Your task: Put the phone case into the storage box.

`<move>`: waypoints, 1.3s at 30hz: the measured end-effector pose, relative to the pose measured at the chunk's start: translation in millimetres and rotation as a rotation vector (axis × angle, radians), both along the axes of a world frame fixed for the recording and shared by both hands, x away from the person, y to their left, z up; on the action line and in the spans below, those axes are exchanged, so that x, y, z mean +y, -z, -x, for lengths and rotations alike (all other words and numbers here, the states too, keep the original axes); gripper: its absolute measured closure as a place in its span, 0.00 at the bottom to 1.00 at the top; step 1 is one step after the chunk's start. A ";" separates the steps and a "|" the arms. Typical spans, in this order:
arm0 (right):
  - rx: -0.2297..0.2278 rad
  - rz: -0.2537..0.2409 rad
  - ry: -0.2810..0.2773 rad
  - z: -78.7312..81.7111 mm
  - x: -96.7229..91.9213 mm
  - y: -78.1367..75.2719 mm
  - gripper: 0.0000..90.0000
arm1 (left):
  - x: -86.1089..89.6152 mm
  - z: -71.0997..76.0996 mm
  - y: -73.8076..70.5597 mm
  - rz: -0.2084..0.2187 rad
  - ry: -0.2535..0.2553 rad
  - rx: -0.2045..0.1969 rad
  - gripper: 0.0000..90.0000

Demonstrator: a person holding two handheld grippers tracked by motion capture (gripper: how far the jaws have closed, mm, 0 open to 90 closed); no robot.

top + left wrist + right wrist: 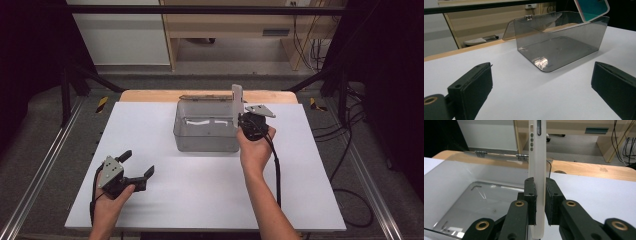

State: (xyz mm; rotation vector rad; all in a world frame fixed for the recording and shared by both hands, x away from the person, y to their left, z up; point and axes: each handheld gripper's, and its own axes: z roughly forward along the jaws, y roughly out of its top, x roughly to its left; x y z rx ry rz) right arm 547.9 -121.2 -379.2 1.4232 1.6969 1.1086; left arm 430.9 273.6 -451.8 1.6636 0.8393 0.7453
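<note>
A smoky clear plastic box point(205, 134) stands at the back middle of the white table point(165, 197), its hinged lid point(200, 97) folded back behind it. My right gripper point(240, 115) is shut on a white-cased phone point(237, 97), which it holds upright and edge-on at the box's right rim. In the right gripper view the phone point(537, 157) rises between the pads of my right gripper point(539, 192), with the box point(461, 195) to its left. My left gripper point(138, 163) rests open near the front left, with nothing between its fingers. Its own view looks past my left gripper point(541, 85) at the box point(559, 50) and the phone's teal screen point(592, 8).
A wooden board edge point(150, 95) runs behind the white table. Black frame rails point(75, 107) flank both sides, and cables point(350, 150) lie on the floor to the right. Pale cabinets point(120, 35) stand farther back.
</note>
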 end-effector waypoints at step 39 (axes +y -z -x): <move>0.073 0.023 -0.025 -7.2 13.4 23.6 0.90 | 0.1 -0.9 0.1 -0.006 0.003 0.001 0.04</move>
